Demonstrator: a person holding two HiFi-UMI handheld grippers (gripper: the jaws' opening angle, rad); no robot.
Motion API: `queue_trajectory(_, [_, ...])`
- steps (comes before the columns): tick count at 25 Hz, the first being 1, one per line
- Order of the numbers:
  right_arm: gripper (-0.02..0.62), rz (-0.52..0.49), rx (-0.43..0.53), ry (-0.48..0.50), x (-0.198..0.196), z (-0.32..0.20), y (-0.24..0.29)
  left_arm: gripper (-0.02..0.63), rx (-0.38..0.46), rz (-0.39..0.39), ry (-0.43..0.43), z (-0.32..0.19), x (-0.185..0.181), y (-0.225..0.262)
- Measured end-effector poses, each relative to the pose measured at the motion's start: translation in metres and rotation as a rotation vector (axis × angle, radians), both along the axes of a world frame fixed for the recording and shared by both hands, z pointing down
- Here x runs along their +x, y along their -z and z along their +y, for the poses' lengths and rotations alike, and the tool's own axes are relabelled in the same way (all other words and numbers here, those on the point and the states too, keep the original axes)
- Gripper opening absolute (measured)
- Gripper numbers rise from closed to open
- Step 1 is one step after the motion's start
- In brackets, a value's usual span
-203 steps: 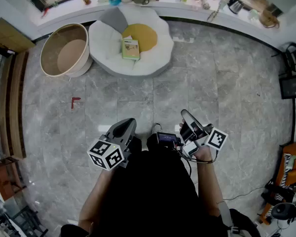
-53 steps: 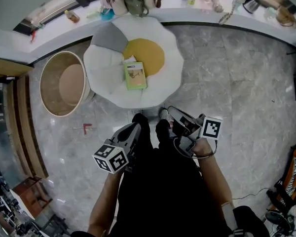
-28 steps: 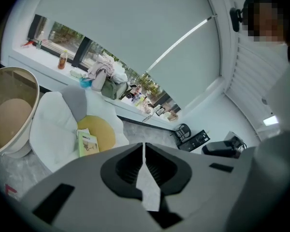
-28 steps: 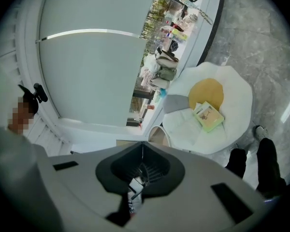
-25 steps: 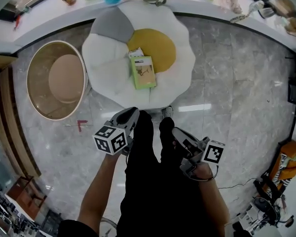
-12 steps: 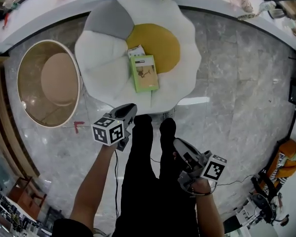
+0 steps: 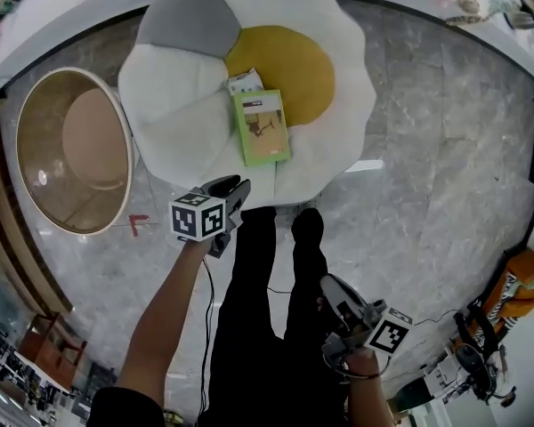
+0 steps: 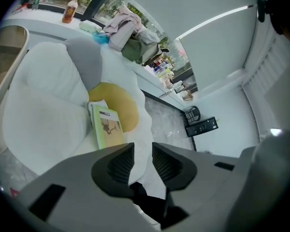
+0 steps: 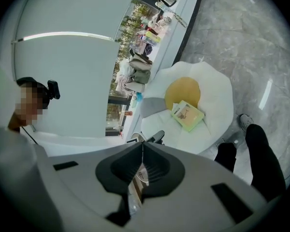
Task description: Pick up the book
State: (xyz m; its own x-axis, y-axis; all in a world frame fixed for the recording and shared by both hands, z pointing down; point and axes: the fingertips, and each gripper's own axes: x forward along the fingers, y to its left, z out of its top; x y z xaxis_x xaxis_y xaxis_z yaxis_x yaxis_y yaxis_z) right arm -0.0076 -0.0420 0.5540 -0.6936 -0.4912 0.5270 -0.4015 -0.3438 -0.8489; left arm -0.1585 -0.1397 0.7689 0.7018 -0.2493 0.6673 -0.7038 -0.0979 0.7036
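the left claw (image 7: 238, 185), empty, has just been opening slightly, short of the green book (image 7: 261, 128) on the flower cushion (image 7: 169, 105); the right claw (image 7: 329, 283) is closed, empty.

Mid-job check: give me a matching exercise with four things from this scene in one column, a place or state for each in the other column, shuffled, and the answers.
1. book
2. left gripper
3. right gripper
4. round tub

A. jaws shut, held back from the cushion
B. on the floor, left of the cushion in the head view
C. lying flat on the cushion
D. jaws apart, by the cushion's near edge

Pairs: 1-C, 2-D, 3-A, 4-B.
The left gripper's jaws have just been opening, with nothing between them.
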Motion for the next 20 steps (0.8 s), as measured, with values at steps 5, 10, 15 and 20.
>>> queue_trajectory(5, [0.018,0.011,-0.026,-0.01,0.005,0.01,-0.017,0.138,-0.054,-0.017,0.005,0.002,-0.001,-0.052])
queue_trajectory(10, [0.018,-0.01,-0.057,-0.033,0.002,0.017,-0.03,0.181,-0.084,-0.008,0.015,0.001,0.003,-0.086])
queue_trajectory(15, [0.018,-0.028,-0.091,-0.05,0.001,0.03,-0.045,0.233,-0.093,-0.029,0.02,-0.001,0.006,-0.122])
queue_trajectory(20, [0.018,-0.055,-0.126,-0.07,-0.004,0.039,-0.07,0.268,-0.094,-0.057,0.021,-0.006,0.007,-0.155])
